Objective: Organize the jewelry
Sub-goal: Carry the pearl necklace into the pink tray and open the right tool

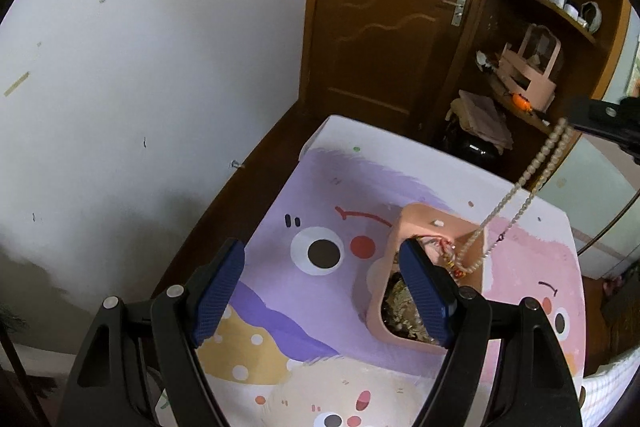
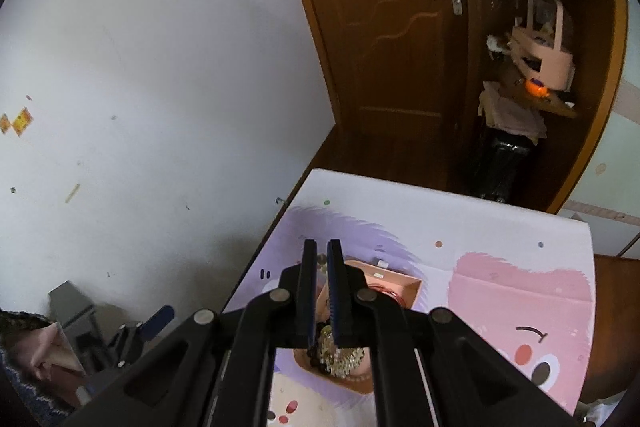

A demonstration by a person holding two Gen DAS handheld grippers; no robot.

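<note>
The pearl necklace (image 1: pixel 532 183) hangs in 2 strands from the right tool (image 1: pixel 600 123), raised above the table's far right side, while its lower loop still lies in the pink jewelry box (image 1: pixel 424 223) among red beads and a gold chain. The likely trouble is tangling: if the pearls are caught on those pieces, pulling up could drag them out or tip the light box. The right tool (image 2: pixel 322 291) has its fingers nearly closed, pinching the pearl necklace. A thin grip on smooth beads could also slip and drop the strand. The left tool (image 1: pixel 320 291) is spread wide and holds nothing; its right finger (image 1: pixel 424 291) hovers over the box's near opening, with contact uncertain. The box sits mid-table on the cartoon-printed table (image 1: pixel 280 203).
</note>
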